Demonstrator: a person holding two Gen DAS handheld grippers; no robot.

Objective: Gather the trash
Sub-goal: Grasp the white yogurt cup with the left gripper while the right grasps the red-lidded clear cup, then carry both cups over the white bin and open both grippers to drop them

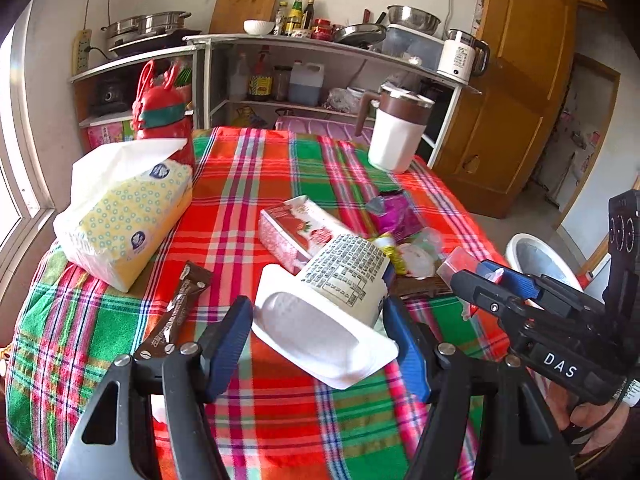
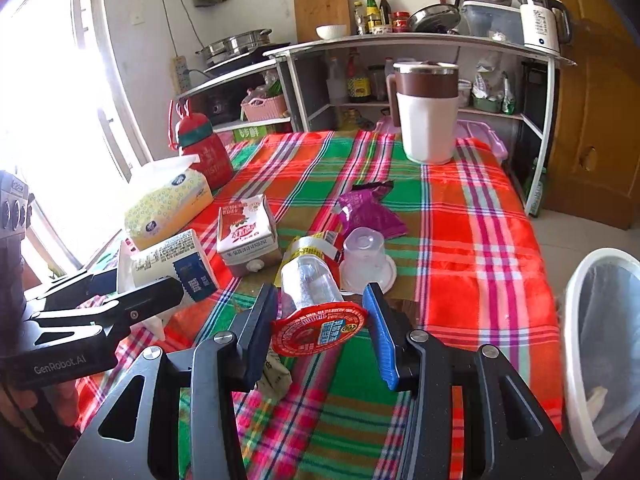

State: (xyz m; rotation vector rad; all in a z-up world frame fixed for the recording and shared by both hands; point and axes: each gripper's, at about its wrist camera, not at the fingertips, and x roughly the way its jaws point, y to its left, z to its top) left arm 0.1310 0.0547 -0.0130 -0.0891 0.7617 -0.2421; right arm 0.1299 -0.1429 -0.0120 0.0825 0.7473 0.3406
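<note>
Nearest the left wrist camera, the left gripper (image 1: 318,332) is clamped on a white yoghurt tub (image 1: 340,292), its pads pressed to the tub's sides and its open mouth tipped toward the lens; the tub looks lifted clear of the plaid tablecloth (image 1: 280,412). In the right wrist view, the right gripper (image 2: 322,326) is likewise clamped on a clear plastic cup with a red foil lid (image 2: 316,304), lid toward the camera, the pads pinching its body. The step in hand, as I judge it, is the carry — both pieces are picked up and neither is binned yet. The white bin (image 2: 600,360) stands off the table's edge at about three o'clock in the right view, its mouth open and a scrap already inside. The next move likely calls for swinging each load past the table edge to that rim and letting go over the opening, right gripper first since it is closer. Room is fair: open floor lies beside the bin, though the two grippers are close together and could knock one another. Further out, an upturned clear cup (image 2: 366,256), a red-and-white carton (image 2: 246,232), a purple wrapper (image 2: 370,210) and a brown snack bar wrapper (image 1: 176,308) are yet to be collected; the tissue pack (image 1: 128,216) at ten o'clock and white jug (image 2: 426,120) at twelve are probably not trash.
</note>
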